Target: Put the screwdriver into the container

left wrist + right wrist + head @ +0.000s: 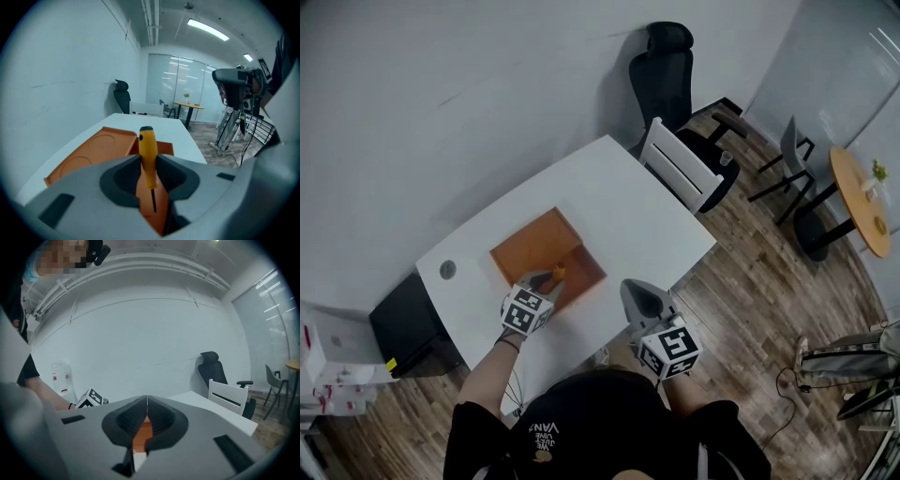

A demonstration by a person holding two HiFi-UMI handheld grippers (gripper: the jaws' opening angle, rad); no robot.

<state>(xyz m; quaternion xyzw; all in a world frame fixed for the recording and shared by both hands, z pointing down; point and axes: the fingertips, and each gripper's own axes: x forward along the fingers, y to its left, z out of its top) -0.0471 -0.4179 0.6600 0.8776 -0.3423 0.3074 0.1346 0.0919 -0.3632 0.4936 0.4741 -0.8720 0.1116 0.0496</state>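
Left gripper view shows your left gripper clenched on the screwdriver: both jaws press on the lower part of the yellow handle. The black-capped end of the handle projects forward past the jaw tips, and the thin dark shaft runs back between the jaws toward the camera. Directly beyond the jaws lies the orange container, so the screwdriver is held over it. You cannot tell from any view whether the tool touches the container. The container presents a flat, lighter half with round impressions on the left and a darker, deeper half on the right. It rests on the white table. In the head view, the same gripper sits at the container's near edge, with the yellow handle just past its jaws, over the orange surface. Your right gripper is closed with nothing in it: the two jaw tips meet, and only a strip of the orange container shows through the gap below them. In the head view this gripper hangs at the near edge of the table, to the right of the container and apart from it. A white chair stands at the far side of the table, with a black office chair behind it. A round wooden table stands well apart on the right.
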